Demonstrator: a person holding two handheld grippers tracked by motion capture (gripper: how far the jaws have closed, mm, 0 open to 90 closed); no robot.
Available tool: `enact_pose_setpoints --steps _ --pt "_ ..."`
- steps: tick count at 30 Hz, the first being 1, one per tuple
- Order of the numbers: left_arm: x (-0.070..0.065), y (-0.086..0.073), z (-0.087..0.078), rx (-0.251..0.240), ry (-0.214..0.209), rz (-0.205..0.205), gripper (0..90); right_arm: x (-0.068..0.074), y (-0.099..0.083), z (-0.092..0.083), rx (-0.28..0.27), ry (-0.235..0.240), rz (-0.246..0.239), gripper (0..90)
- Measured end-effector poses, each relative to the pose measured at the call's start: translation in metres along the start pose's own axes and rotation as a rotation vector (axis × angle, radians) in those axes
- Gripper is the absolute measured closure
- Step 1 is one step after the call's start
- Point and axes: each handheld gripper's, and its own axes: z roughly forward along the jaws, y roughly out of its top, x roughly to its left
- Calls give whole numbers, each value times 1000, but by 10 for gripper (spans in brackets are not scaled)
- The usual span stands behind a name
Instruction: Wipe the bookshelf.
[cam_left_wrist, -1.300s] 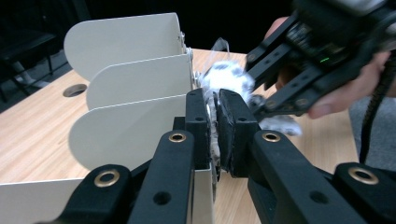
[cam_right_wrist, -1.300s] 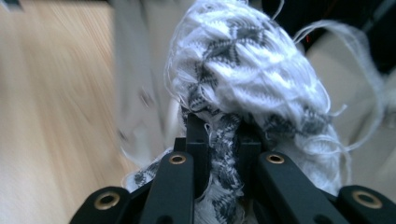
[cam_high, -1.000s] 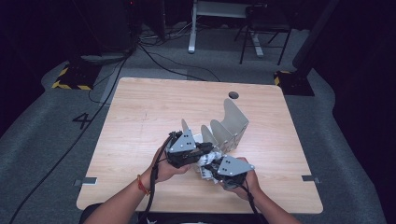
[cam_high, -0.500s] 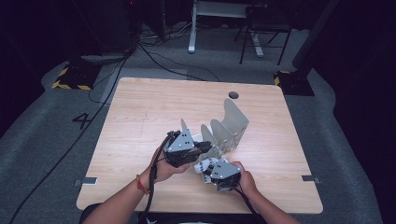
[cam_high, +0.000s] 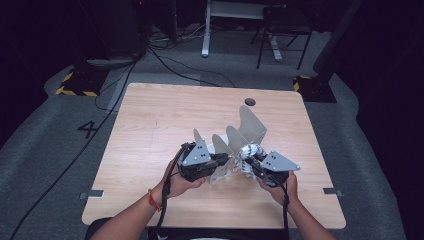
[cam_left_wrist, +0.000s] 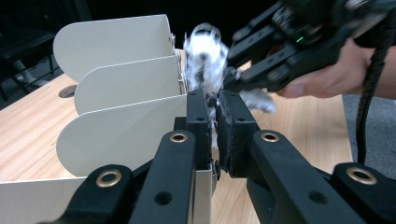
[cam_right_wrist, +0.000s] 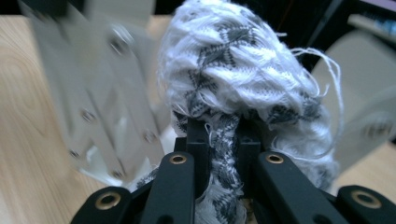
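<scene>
A pale metal divider rack (cam_high: 251, 125) with several curved fins stands on the wooden table (cam_high: 160, 115). My left gripper (cam_high: 225, 161) is at the rack's near end, and in the left gripper view its jaws (cam_left_wrist: 215, 100) are shut on the rack's thin edge plate (cam_left_wrist: 204, 186). My right gripper (cam_high: 248, 159) is to the right of that end, shut on a white and grey knitted cloth bundle (cam_high: 248, 150). The cloth (cam_right_wrist: 233, 60) bulges above the right gripper (cam_right_wrist: 223, 126), just beside the fins (cam_left_wrist: 121, 70). The left gripper view also shows the cloth (cam_left_wrist: 203, 56) and the right gripper (cam_left_wrist: 233, 79).
A dark round cable hole (cam_high: 250, 102) sits near the table's far edge. Bare tabletop lies to the left and behind the rack. Cables (cam_high: 165, 55), a chair (cam_high: 280, 30) and desk legs stand on the grey floor beyond the table.
My right gripper has swung to the right and slightly away with the cloth, from in front of the rack's near end to its right side. The left gripper has stayed put.
</scene>
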Motion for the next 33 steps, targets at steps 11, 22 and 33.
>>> enact_pose_setpoints --steps 11,22,33 --pt "1 -1 -1 -1 13 5 800 11 -38 50 279 106 32 813" --pt "-4 13 -23 -46 -3 27 590 0 -37 45 288 82 44 812" --pt "23 10 -71 39 115 64 326 -3 -36 42 280 84 45 808"
